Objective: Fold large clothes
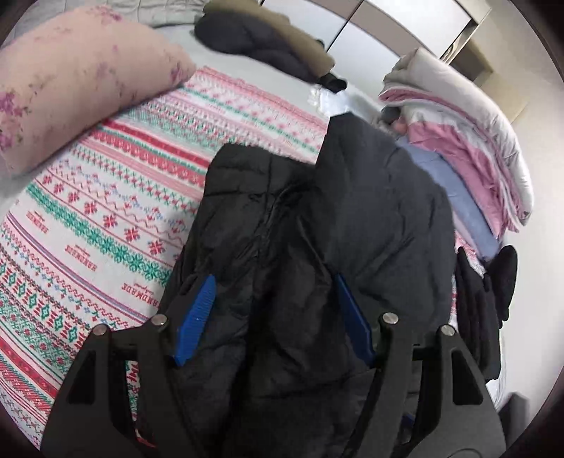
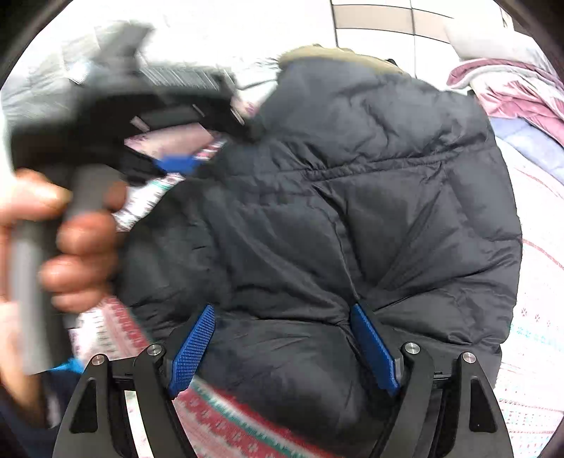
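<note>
A large black puffer jacket [image 1: 317,218] lies bunched on a patterned bedspread [image 1: 105,218]. In the left wrist view my left gripper [image 1: 275,292] has its blue pads wide apart with jacket fabric bulging between them. In the right wrist view the jacket [image 2: 335,197] fills the middle, its fur-trimmed hood [image 2: 317,53] at the far end. My right gripper [image 2: 282,320] is also spread, with a thick fold of jacket between its pads. The left gripper [image 2: 176,163] shows blurred at the left, held by a hand [image 2: 81,253].
A pink floral pillow [image 1: 70,81] lies at the far left. A stack of folded quilts [image 1: 469,141] sits at the right, dark clothes [image 1: 486,282] beside it. Another dark coat [image 1: 268,45] lies at the far end. A wardrobe [image 1: 387,31] stands behind.
</note>
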`<state>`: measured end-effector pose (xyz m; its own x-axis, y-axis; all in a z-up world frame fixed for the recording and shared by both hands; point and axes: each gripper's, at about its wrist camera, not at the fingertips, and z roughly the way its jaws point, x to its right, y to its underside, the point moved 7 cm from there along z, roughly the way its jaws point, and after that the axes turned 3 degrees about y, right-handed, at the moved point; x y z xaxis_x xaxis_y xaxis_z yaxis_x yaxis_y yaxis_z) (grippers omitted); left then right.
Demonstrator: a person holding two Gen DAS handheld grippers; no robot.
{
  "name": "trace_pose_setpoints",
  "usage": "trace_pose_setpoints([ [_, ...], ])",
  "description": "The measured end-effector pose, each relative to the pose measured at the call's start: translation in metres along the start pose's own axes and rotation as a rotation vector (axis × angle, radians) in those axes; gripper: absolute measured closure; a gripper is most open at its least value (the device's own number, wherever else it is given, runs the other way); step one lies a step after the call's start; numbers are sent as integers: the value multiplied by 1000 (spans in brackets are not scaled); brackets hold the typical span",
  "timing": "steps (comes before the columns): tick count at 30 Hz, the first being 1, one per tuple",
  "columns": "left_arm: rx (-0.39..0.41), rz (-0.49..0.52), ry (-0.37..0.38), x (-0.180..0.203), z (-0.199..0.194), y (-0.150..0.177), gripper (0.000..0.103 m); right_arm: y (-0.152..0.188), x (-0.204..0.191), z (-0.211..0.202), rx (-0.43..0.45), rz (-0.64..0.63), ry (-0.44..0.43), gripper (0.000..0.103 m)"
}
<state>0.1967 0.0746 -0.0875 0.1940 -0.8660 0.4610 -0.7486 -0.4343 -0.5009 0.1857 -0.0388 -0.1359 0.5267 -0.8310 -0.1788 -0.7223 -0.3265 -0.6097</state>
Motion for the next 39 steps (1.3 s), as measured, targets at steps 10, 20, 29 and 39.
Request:
trace_pose_setpoints([
  [10, -50, -41, -36, -12, 16, 6, 36, -49, 132, -58, 208, 476, -2, 22],
  [20, -78, -60, -50, -17, 27, 4, 36, -100, 148, 28, 95, 413, 107, 22],
  [29, -57, 0, -158, -10, 35, 3, 35, -80, 150, 70, 10, 329, 222, 20],
  [39, -33, -36, -105, -14, 18, 2, 36, -72, 147, 2, 90, 420, 120, 19],
])
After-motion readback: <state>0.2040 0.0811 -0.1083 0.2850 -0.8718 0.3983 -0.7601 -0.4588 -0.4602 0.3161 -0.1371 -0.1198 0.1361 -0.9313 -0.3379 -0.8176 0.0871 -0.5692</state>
